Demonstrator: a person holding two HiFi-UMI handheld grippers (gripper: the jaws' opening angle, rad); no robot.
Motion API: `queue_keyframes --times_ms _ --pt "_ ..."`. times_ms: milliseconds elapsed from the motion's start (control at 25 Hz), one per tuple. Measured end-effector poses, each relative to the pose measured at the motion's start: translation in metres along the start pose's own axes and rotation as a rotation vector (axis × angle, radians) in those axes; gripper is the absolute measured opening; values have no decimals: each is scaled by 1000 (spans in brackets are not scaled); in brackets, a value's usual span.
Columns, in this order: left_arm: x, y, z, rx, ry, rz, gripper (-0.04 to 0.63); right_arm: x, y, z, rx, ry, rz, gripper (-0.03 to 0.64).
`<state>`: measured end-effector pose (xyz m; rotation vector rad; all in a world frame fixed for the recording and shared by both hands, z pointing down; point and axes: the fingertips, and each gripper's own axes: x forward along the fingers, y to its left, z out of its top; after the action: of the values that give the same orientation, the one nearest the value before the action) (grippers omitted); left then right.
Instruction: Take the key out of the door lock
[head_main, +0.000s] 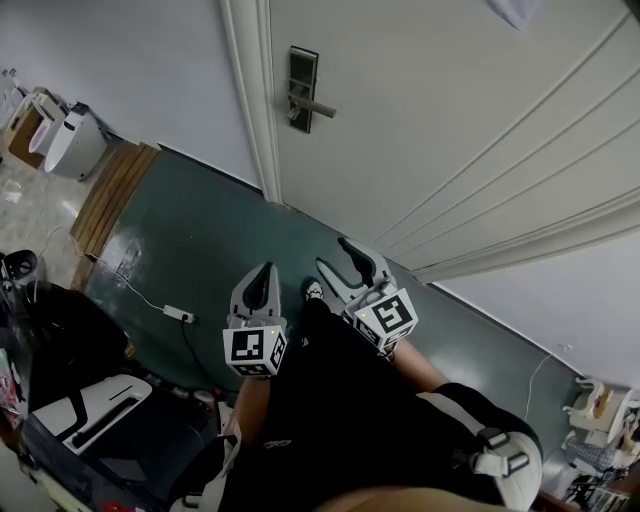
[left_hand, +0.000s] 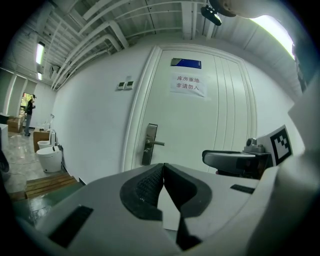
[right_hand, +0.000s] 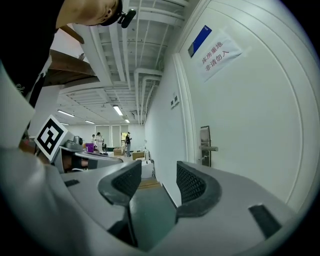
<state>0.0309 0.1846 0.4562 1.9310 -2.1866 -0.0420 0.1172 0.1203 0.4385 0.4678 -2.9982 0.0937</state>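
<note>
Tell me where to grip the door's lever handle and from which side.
Grip the lever handle on its straight bar near the free end, away from the lock plate. It juts sideways from the plate, level, so come straight at the door with one jaw above and one below. The open right gripper seems suited.

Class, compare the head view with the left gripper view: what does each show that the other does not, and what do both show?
Only the head view: a white power strip on the floor, and the marker cube of the left gripper.
Only the left gripper view: the paper notice on the door, the blue plate above it, and the wall switches.
Both: the white door, its lock plate with the lever handle, and the right gripper. Neither lets a key be made out.
</note>
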Motion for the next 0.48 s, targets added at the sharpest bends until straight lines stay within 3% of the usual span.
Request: queue_keyframes --times_ms 480 --pt "68 45 15 -23 32 39 23 80 -40 2 52 21 77 236"
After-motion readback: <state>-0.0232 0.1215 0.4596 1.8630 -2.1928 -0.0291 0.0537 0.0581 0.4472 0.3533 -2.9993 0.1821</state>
